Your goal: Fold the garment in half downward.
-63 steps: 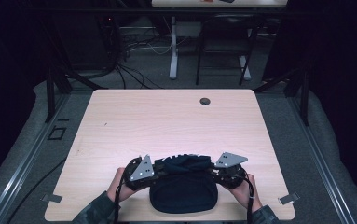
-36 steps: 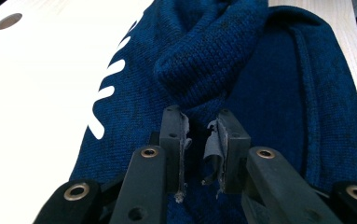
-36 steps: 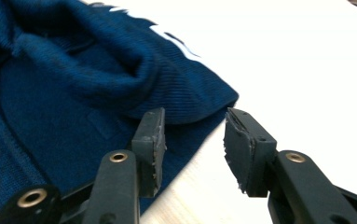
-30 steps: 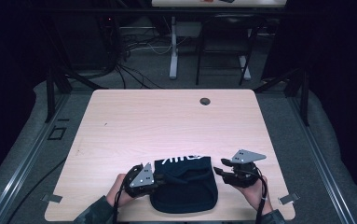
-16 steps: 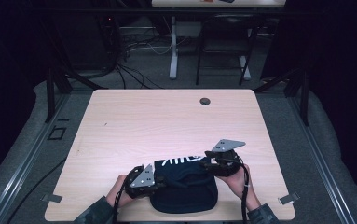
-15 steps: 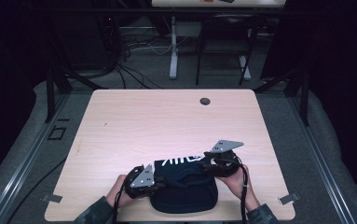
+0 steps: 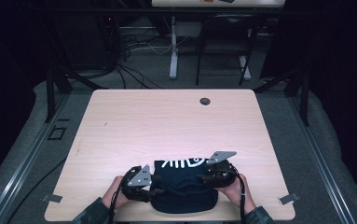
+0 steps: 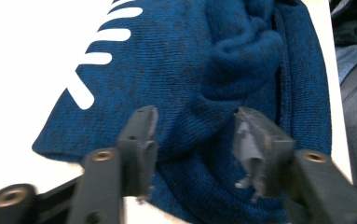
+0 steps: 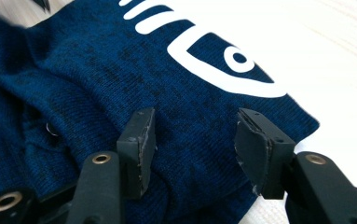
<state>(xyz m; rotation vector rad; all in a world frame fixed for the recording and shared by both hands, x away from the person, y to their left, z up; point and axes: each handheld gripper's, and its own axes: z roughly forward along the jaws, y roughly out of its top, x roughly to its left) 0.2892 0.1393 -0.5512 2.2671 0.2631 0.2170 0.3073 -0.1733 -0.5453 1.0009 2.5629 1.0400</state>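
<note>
A dark blue knitted garment (image 7: 184,195) with a white fish-bone print (image 7: 185,163) lies folded at the near edge of the table (image 7: 167,126). My left gripper (image 7: 154,185) rests at its left side. Its jaws have just been opening and now stand apart over bunched blue fabric (image 8: 241,56), with the left gripper (image 8: 192,135) pads off the cloth. My right gripper (image 7: 200,178) sits over the garment's right part. Its jaws have also been opening, and the right gripper (image 9: 195,140) straddles flat knit (image 9: 97,70) near the white fish head (image 9: 232,65) without pinching it.
A round dark grommet (image 7: 205,101) sits near the table's far edge. Tape marks (image 7: 290,198) lie by the near corners. Cables and a desk leg (image 7: 173,51) are on the floor beyond. The person's hands (image 7: 115,193) reach in from the near edge.
The right gripper moved left from beside the garment onto its right part and sank a little. The left gripper stayed put.
</note>
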